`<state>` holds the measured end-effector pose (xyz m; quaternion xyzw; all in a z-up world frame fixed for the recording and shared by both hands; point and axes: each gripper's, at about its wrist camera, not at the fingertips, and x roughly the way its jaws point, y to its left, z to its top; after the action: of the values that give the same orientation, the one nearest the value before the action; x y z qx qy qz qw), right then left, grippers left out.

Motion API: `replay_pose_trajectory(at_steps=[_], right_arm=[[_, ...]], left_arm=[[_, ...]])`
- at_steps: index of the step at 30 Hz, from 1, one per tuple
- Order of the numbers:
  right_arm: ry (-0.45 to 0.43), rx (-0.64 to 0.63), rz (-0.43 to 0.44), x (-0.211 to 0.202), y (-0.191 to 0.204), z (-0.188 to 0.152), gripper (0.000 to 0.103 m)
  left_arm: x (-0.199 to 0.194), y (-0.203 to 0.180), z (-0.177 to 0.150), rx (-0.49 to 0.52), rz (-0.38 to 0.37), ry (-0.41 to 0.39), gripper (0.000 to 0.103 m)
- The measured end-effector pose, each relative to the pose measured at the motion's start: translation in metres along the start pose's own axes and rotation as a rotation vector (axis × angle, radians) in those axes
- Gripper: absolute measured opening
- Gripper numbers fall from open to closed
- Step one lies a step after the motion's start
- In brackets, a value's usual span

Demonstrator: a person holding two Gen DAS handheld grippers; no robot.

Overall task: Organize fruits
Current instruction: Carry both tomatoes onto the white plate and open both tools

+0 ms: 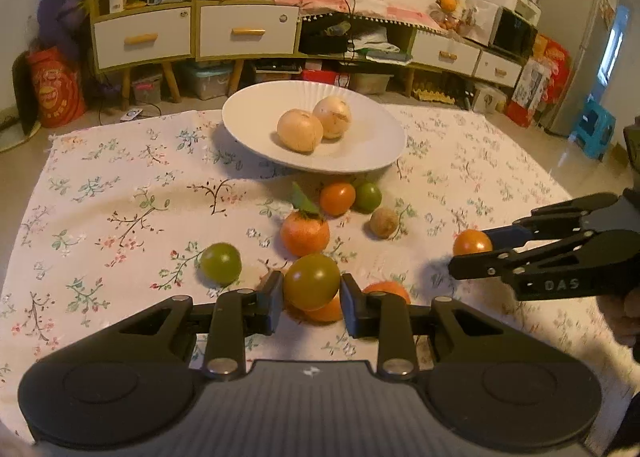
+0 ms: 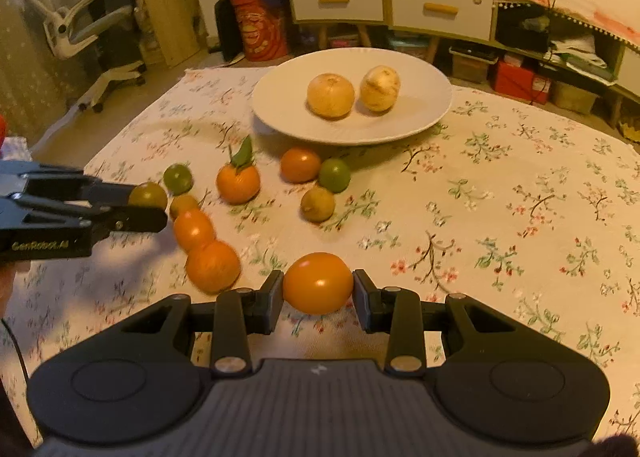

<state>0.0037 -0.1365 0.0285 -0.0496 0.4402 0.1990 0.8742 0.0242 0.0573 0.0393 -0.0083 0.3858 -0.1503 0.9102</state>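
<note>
My left gripper [image 1: 312,293] is shut on an olive-green round fruit [image 1: 311,282], held above the floral cloth. My right gripper [image 2: 317,290] is shut on an orange round fruit [image 2: 318,288]; it also shows at the right of the left wrist view as the right gripper [image 1: 466,253] with that orange fruit [image 1: 471,243]. The left gripper [image 2: 150,203] enters the right wrist view from the left with the green fruit [image 2: 147,195]. A white plate [image 1: 360,153] at the far side of the cloth carries two pale yellow fruits [image 1: 300,130].
Loose on the floral cloth [image 2: 500,217] lie a leafy tangerine [image 2: 238,182], several small orange and green fruits [image 2: 335,175] and a brownish one [image 2: 317,204]. Cabinets [image 1: 248,31] and a chair [image 2: 100,41] stand beyond the table.
</note>
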Motion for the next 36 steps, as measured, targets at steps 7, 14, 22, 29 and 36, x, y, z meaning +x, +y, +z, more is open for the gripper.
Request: replay_pose_trajectory(at_steps=[7,14,22,29,36], right_arm=[[-0.044,0.015,-0.022,0.000,-0.003,0.021,0.033],[-0.085,0.045,-0.039,0.004,-0.007,0.046,0.033],[-0.102,0.091,-0.052,0.015,-0.015,0.065,0.033],[-0.116,0.099,-0.058,0.028,-0.020,0.077,0.033],[-0.112,0.145,-0.043,0.041,-0.035,0.084,0.033]], left_arm=[[0.001,0.001,0.020,-0.054,-0.005,-0.020,0.016],[0.010,-0.002,0.039,-0.086,0.008,-0.033,0.016],[0.022,-0.005,0.062,-0.099,0.027,-0.056,0.016],[0.043,0.003,0.089,-0.079,0.057,-0.058,0.016],[0.070,0.008,0.118,-0.035,0.045,-0.056,0.016]])
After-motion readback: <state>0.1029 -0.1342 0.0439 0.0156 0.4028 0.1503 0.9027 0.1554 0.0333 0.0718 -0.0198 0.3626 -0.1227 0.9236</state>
